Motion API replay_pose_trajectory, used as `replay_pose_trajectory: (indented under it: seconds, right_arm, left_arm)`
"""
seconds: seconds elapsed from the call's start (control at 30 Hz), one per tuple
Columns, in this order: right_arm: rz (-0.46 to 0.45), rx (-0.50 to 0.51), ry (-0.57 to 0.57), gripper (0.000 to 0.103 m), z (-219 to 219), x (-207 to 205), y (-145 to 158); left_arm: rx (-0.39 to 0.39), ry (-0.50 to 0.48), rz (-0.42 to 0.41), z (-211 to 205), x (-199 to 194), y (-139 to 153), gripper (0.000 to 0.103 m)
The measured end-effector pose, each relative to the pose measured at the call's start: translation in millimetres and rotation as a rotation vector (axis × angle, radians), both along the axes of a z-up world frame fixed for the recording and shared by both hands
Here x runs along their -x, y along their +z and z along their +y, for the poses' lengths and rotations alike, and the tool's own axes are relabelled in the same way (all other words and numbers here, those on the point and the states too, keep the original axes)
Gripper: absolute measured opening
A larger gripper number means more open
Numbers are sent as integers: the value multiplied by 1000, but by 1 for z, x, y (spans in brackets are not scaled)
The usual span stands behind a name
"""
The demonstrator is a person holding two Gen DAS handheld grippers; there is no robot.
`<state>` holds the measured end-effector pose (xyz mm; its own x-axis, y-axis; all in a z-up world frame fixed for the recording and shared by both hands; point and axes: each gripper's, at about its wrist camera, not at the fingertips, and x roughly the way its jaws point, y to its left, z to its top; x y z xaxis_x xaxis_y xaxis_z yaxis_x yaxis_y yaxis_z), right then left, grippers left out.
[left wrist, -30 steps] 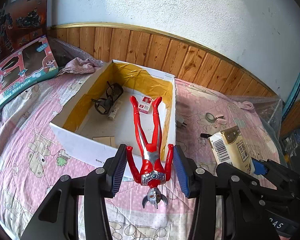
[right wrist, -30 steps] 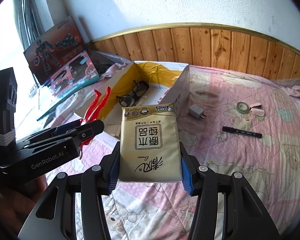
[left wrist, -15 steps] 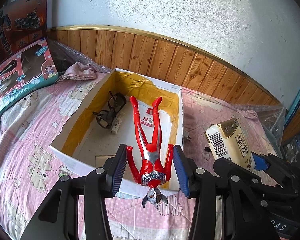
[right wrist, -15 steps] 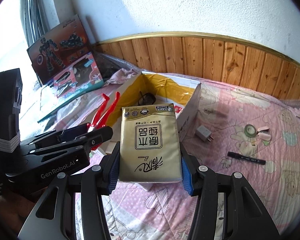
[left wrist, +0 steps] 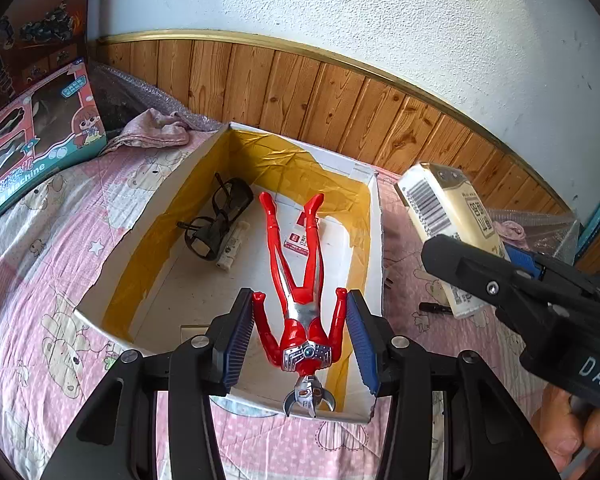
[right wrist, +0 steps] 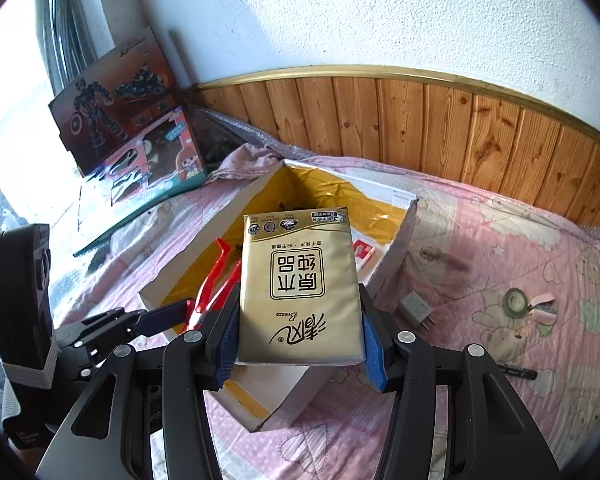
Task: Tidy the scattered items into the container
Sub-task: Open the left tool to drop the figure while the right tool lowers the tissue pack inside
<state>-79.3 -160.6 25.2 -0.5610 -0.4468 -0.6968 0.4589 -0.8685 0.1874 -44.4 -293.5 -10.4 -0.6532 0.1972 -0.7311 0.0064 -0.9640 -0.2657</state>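
Note:
My left gripper is shut on a red and silver toy figure, held by the arms with its legs pointing forward over the open cardboard box. Inside the box lie black glasses, a small white tube and a red-and-white card. My right gripper is shut on a gold tissue pack, held above the box's near right corner. In the left wrist view that tissue pack hangs just right of the box.
On the pink bedspread to the right of the box lie a white charger plug, a tape roll and a black marker. Toy boxes lean at the back left beside a crumpled pink cloth. A wood-panelled wall runs behind.
Both grippers have moved forward toward the box. The toy figure now hangs over the box's inside, and the tissue pack has come up over its right corner.

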Motion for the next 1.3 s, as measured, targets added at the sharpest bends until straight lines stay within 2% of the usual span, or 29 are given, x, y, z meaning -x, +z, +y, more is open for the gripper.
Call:
replay_pose_trajectory:
  seconds: [0.33,0.8,1.0,1.3]
  right_arm:
    - [-24,-24,55,54,-21,51,-2]
    - [-131,-80,115,54,-56,124,-38]
    - [-177,-103,148,54,-70,144,-51]
    - [-215,-161,174,54,-82,162,-69]
  left_arm:
    - [-19,-15,-50,4,20,-16,48]
    - [-26,-80,-96,21,39,-32,48]
    - [-11,-96,-107,23,43,-36,48]
    - [-37,-106,-135,18,52,-44,48]
